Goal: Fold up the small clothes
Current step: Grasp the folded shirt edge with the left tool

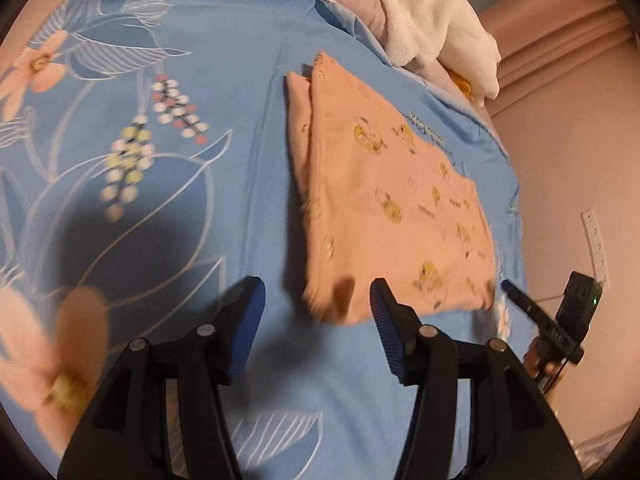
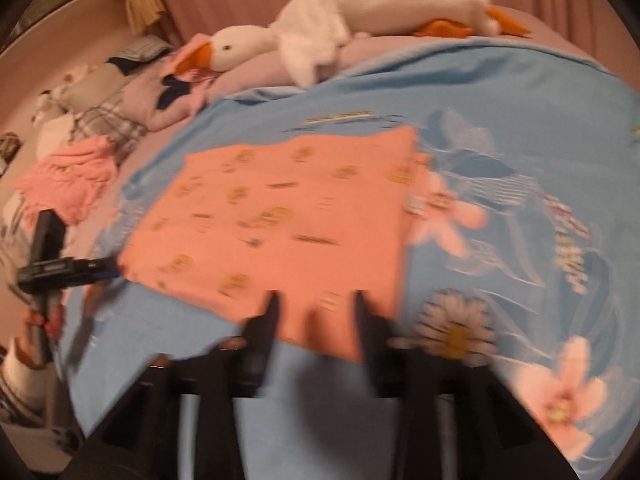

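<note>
A small peach garment (image 1: 384, 200) with yellow cartoon prints lies folded flat on the blue floral bedsheet (image 1: 160, 140). My left gripper (image 1: 318, 312) is open and empty, just above the sheet at the garment's near edge. In the right wrist view the same garment (image 2: 288, 216) lies ahead, and my right gripper (image 2: 316, 316) is open and empty at its near edge. The view is motion-blurred. The right gripper also shows in the left wrist view (image 1: 552, 324) past the garment's right corner; the left gripper shows in the right wrist view (image 2: 60, 268) at the garment's left corner.
A white plush goose (image 2: 340, 16) lies on lilac bedding at the far side. A pile of clothes, one of them pink (image 2: 68, 184), sits at the left beyond the sheet. A wall with an outlet (image 1: 596, 244) is to the right.
</note>
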A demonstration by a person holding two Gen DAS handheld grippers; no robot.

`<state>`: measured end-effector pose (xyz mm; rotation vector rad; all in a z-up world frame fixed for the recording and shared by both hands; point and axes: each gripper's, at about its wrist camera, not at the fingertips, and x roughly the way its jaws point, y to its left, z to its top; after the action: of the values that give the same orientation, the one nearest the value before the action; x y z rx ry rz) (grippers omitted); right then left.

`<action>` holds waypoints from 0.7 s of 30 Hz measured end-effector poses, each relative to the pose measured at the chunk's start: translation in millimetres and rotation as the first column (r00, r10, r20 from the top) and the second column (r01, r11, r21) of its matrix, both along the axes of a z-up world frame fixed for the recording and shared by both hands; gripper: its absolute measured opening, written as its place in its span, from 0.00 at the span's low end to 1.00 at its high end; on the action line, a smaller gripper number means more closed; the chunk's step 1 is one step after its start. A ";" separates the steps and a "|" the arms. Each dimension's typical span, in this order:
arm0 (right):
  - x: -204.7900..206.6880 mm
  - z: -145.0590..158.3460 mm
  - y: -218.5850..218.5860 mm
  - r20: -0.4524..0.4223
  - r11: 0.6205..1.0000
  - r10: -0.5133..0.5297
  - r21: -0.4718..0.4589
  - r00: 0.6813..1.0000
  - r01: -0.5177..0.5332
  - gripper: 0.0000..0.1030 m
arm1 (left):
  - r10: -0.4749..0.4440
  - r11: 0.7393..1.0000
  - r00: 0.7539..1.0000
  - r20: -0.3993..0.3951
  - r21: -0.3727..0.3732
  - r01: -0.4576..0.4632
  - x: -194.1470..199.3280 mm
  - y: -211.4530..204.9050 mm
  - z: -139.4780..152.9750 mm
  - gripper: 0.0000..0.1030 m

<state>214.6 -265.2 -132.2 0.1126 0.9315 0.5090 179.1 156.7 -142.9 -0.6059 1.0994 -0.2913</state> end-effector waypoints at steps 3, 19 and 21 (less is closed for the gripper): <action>10.9 -3.2 33.2 0.008 0.997 0.071 0.039 0.997 -0.072 0.45 | 0.012 0.999 1.000 0.003 -0.037 -0.012 15.1 -1.6 -3.8 0.52; 103.5 -13.5 127.0 -0.062 0.996 0.060 0.064 0.996 -0.056 0.22 | 0.048 0.993 0.999 -0.006 -0.109 -0.048 103.8 -10.3 -10.0 0.33; 113.0 -16.2 129.4 -0.074 0.998 0.041 0.055 0.996 -0.037 0.18 | 0.040 0.997 0.999 -0.021 -0.066 -0.042 106.7 -10.7 -11.9 0.21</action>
<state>327.5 -135.7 -148.4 0.1635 0.9957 0.5695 285.7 146.0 -154.8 -0.6906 1.0981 -0.2877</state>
